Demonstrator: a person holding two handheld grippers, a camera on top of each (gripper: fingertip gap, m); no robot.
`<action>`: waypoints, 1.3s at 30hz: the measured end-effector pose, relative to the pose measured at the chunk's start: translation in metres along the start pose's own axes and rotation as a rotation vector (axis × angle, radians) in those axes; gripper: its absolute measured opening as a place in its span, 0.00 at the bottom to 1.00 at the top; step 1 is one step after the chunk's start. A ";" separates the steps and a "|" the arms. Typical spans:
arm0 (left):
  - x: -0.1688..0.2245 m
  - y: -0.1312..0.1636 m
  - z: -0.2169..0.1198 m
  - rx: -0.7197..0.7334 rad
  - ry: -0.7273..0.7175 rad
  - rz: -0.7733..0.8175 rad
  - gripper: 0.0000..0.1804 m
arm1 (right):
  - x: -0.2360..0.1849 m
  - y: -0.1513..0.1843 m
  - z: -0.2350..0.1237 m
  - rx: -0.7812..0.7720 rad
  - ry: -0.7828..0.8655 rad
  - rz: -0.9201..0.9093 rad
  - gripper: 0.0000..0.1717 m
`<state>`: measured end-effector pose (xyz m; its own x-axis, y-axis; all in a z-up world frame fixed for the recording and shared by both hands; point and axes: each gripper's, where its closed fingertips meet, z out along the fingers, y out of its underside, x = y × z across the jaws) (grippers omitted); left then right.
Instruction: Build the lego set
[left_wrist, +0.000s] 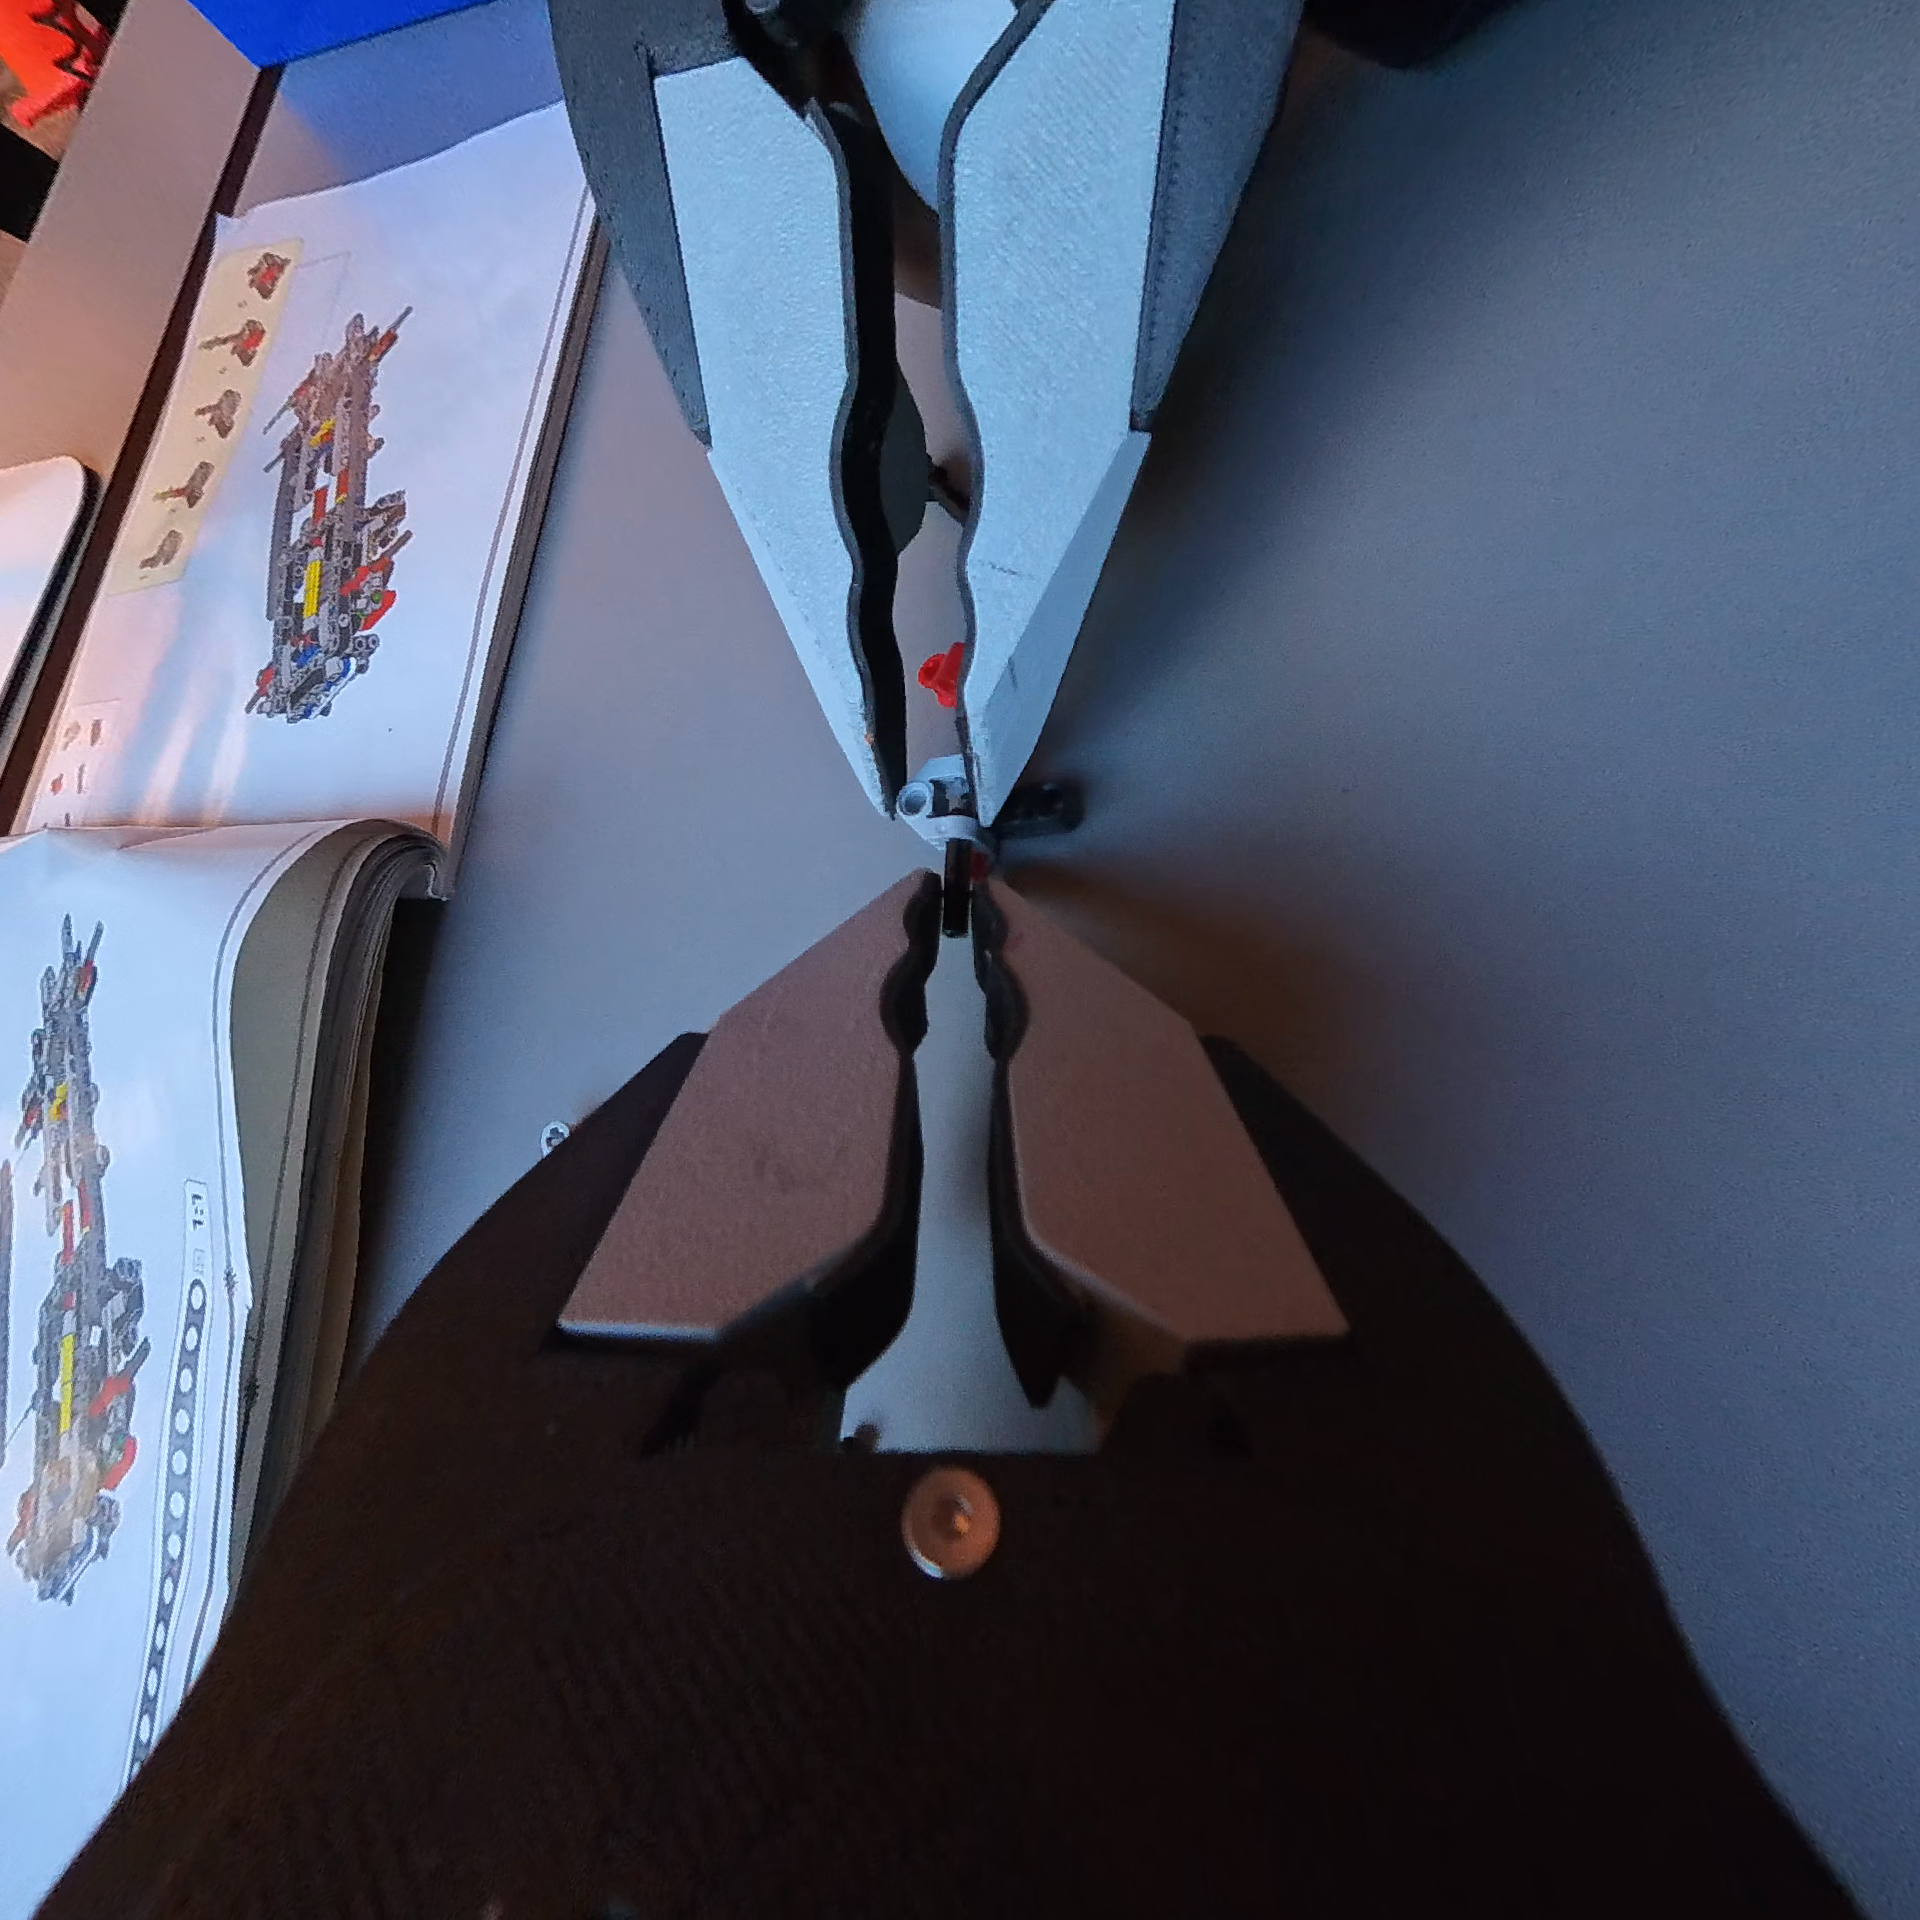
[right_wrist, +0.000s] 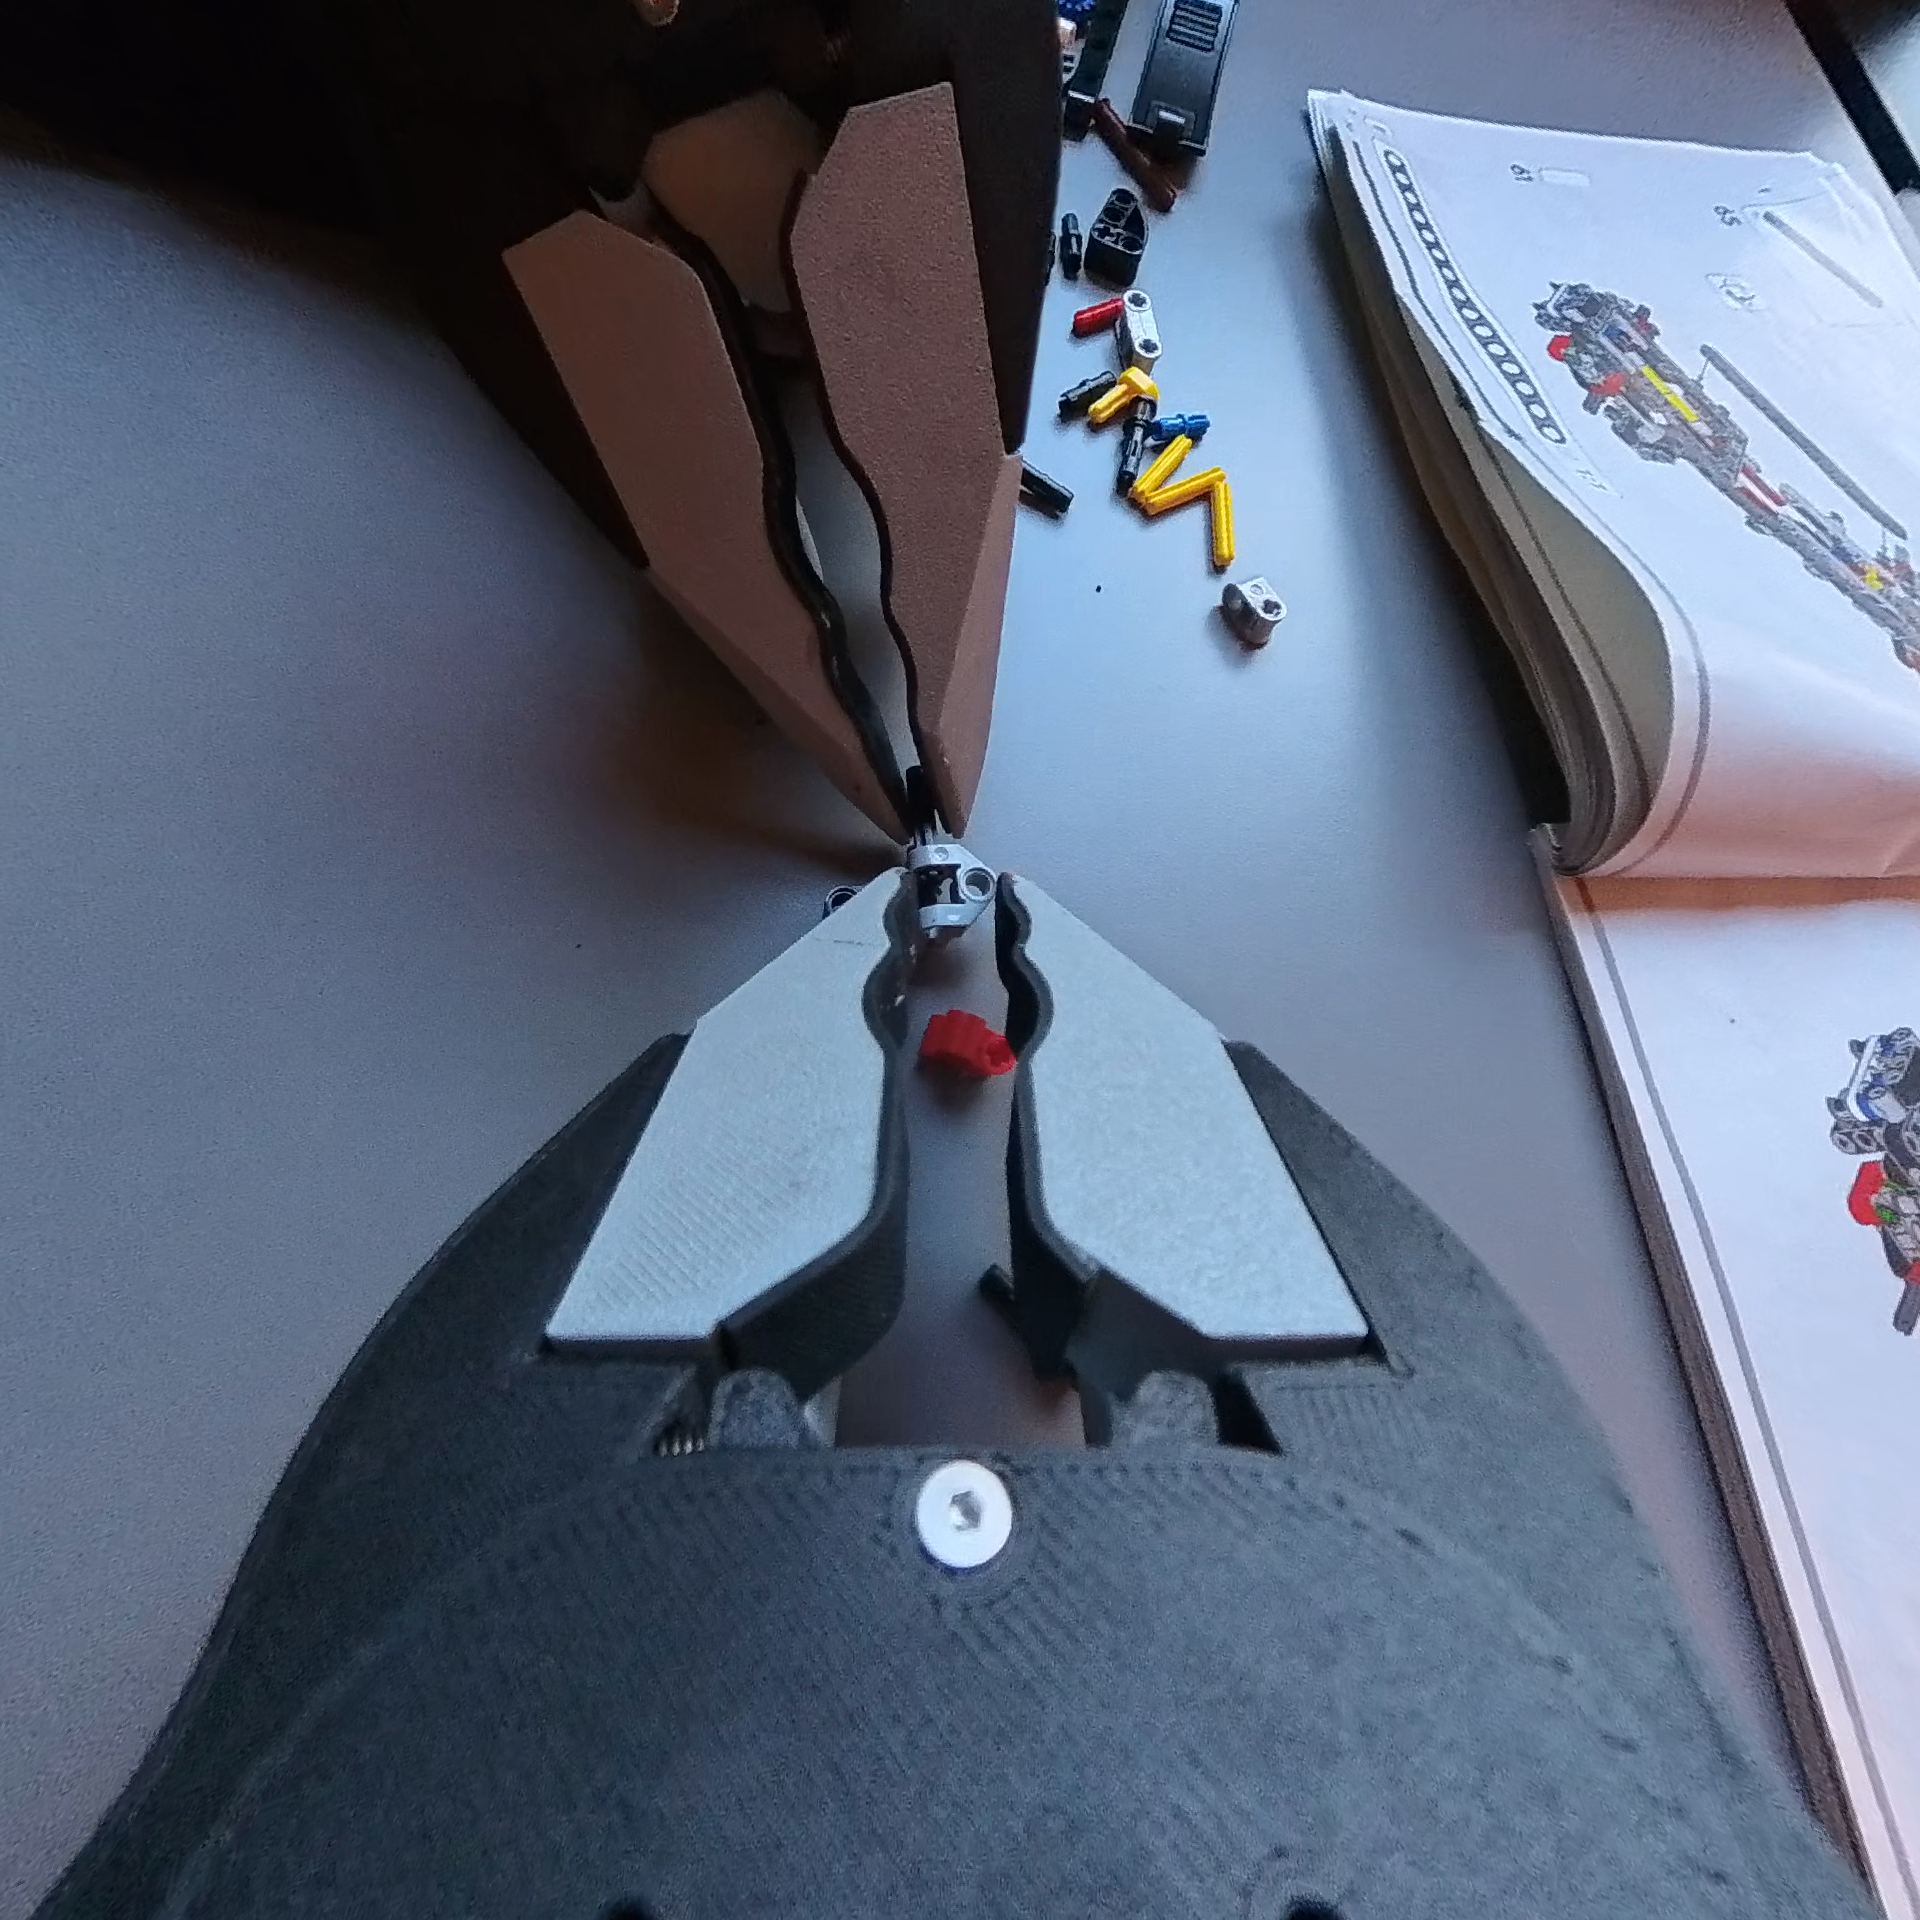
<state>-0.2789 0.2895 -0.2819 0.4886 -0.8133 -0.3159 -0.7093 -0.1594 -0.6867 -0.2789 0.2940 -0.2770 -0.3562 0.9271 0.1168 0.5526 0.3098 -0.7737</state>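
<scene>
In the left wrist view my left gripper (left_wrist: 956, 885), with brown fingers, is shut on a short black pin (left_wrist: 956, 896). It shows from the top in the right wrist view (right_wrist: 921, 821). My right gripper (right_wrist: 948, 885), with grey fingers, faces it tip to tip and is shut on a small light grey connector (right_wrist: 940, 890). It also shows in the left wrist view (left_wrist: 935, 805), as does the connector (left_wrist: 940, 808). The pin's far end (right_wrist: 918, 795) meets the connector. A red piece (right_wrist: 966, 1042) lies on the grey table (right_wrist: 312, 727) under the right fingers.
An open instruction booklet (right_wrist: 1714, 468) lies to the right in the right wrist view, and to the left in the left wrist view (left_wrist: 312, 468). Several loose yellow, black, red and blue pieces (right_wrist: 1174, 478) lie behind the grippers. A small black piece (left_wrist: 1049, 800) lies beside the tips. My two grippers' fingertips are within a few centimetres of each other.
</scene>
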 end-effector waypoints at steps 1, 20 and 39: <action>0.000 0.000 0.000 0.001 -0.001 0.002 0.02 | 0.000 0.000 0.000 0.000 0.003 -0.004 0.06; -0.001 0.001 0.003 -0.032 -0.006 -0.094 0.02 | 0.006 0.003 -0.003 -0.026 0.053 0.128 0.04; 0.003 -0.001 0.003 -0.026 0.046 -0.165 0.05 | 0.015 0.002 0.003 -0.046 0.158 0.225 0.00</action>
<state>-0.2752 0.2888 -0.2847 0.5764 -0.7993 -0.1697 -0.6342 -0.3066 -0.7097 -0.2853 0.3078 -0.2793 -0.1006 0.9940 0.0438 0.6392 0.0983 -0.7628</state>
